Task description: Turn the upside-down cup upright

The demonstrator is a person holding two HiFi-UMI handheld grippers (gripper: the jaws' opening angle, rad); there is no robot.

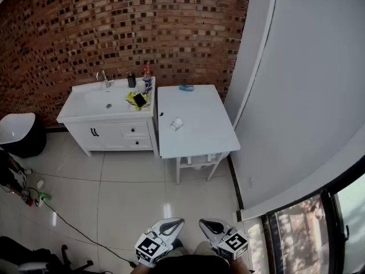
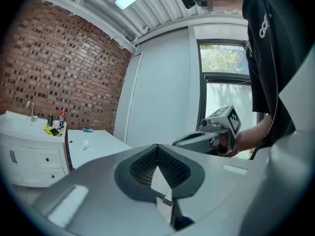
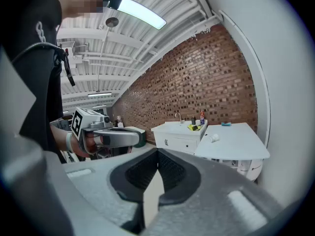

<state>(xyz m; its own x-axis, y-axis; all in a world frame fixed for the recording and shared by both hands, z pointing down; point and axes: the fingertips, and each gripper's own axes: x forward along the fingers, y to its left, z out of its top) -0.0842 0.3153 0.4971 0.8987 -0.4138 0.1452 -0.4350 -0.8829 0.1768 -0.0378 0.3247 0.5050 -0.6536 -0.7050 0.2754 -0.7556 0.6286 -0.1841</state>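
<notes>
Both closed and empty, the grey left hand-held gripper (image 1: 175, 225) and right hand-held gripper (image 1: 206, 226) hover by the body. Small white cup (image 1: 176, 124) rests on the white table (image 1: 201, 110), well ahead, marginally nearer the left.

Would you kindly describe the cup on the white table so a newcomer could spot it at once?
Against the brick wall, right of the sink cabinet, stands a white table. The cup sits near that table's left edge. It is small and white, unlike the blue item by the wall.
</notes>
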